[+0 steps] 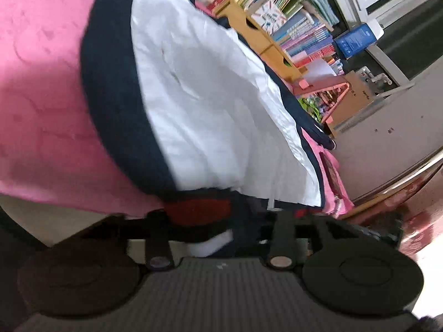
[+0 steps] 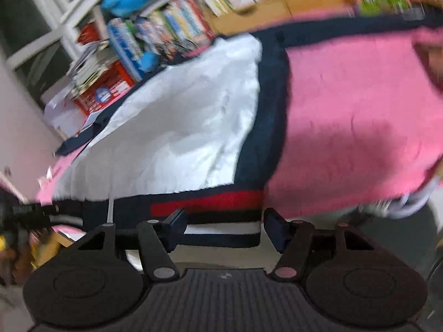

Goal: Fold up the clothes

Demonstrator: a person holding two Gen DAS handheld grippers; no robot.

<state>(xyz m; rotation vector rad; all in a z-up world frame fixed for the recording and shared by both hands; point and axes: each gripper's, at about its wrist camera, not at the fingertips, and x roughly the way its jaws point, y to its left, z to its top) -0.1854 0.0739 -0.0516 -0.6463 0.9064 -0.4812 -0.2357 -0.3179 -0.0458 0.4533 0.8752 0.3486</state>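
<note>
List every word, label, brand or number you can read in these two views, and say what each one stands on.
None can be read.
Spines of the books on the wooden shelf: print too small and blurred.
Blue box beside the window frame: white print, too small.
Brown cardboard box: dark marking, illegible.
Red and white printed box: blurred by motion.
Navy and white jacket with red stripe: no text visible.

One jacket (image 1: 199, 105), one pink blanket (image 1: 41, 83), two grippers (image 2: 221, 227).
</note>
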